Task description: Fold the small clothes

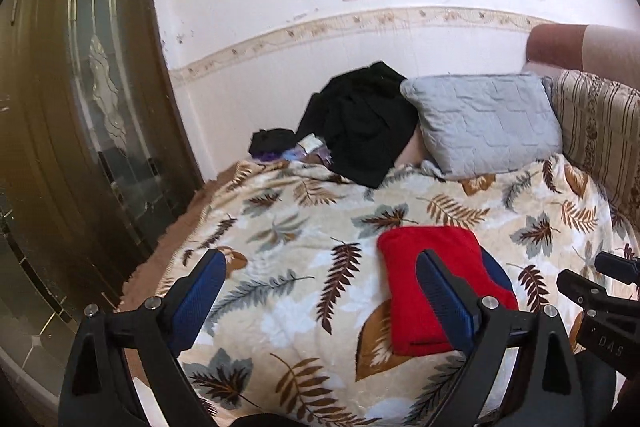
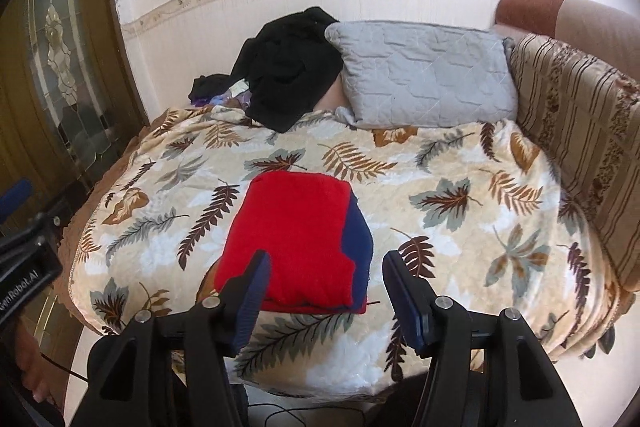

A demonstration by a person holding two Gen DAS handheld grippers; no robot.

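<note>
The folded red garment (image 2: 294,243), a navy panel showing along its right edge, lies flat on the leaf-print blanket (image 2: 460,227) near the bed's front edge. Above its near end, the right gripper (image 2: 324,291) hangs with fingers partly apart, gripping nothing. Left of the garment, the left gripper (image 1: 320,291) hovers spread wide and empty. Beyond the garment sit a grey pillow (image 2: 424,75) and a heap of black clothes (image 2: 288,67) against the wall.
</note>
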